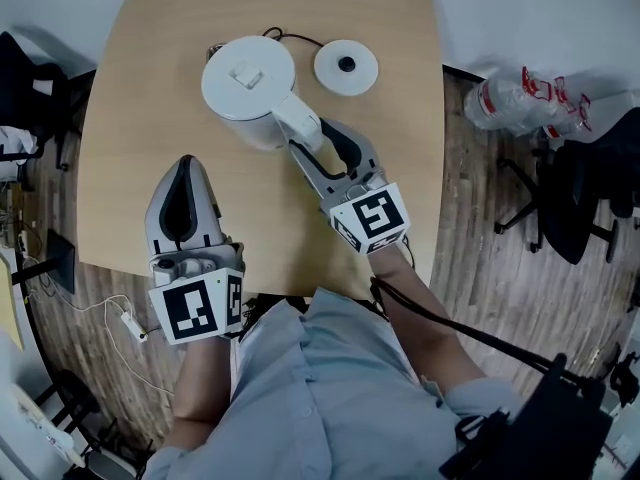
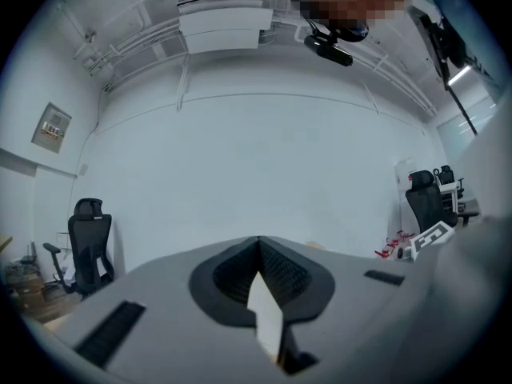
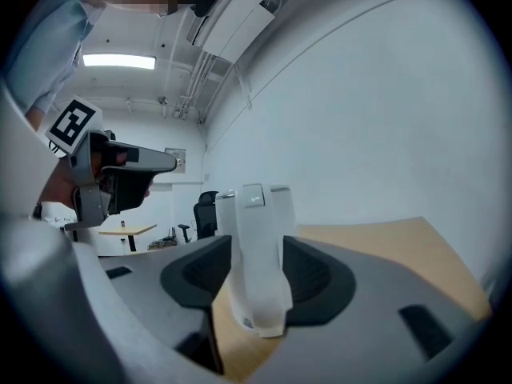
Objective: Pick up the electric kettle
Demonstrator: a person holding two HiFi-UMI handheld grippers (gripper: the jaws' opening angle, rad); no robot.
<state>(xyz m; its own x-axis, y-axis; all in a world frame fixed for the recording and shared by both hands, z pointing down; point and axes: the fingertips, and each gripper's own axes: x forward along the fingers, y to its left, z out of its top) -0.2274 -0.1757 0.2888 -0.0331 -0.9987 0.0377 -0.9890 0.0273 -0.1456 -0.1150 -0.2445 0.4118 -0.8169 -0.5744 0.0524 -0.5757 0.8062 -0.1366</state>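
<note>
The white electric kettle (image 1: 250, 88) stands lid-up on the wooden table (image 1: 130, 128), and its round white power base (image 1: 346, 66) lies apart to its right. The kettle's handle (image 1: 298, 120) points toward me. My right gripper (image 1: 318, 138) is open with its jaws on either side of that handle (image 3: 258, 238); a thin gap shows at the left pad. Further left and nearer to me, my left gripper (image 1: 187, 163) is shut and holds nothing. In the left gripper view its closed tips (image 2: 260, 242) point at a bare white wall.
A black cord (image 1: 288, 36) runs behind the kettle. Right of the table stand a black office chair (image 1: 580, 198) and a bag of plastic bottles (image 1: 520, 98). Cables and a plug strip (image 1: 130, 323) lie on the floor at the left. Another office chair (image 2: 88, 242) stands by the wall.
</note>
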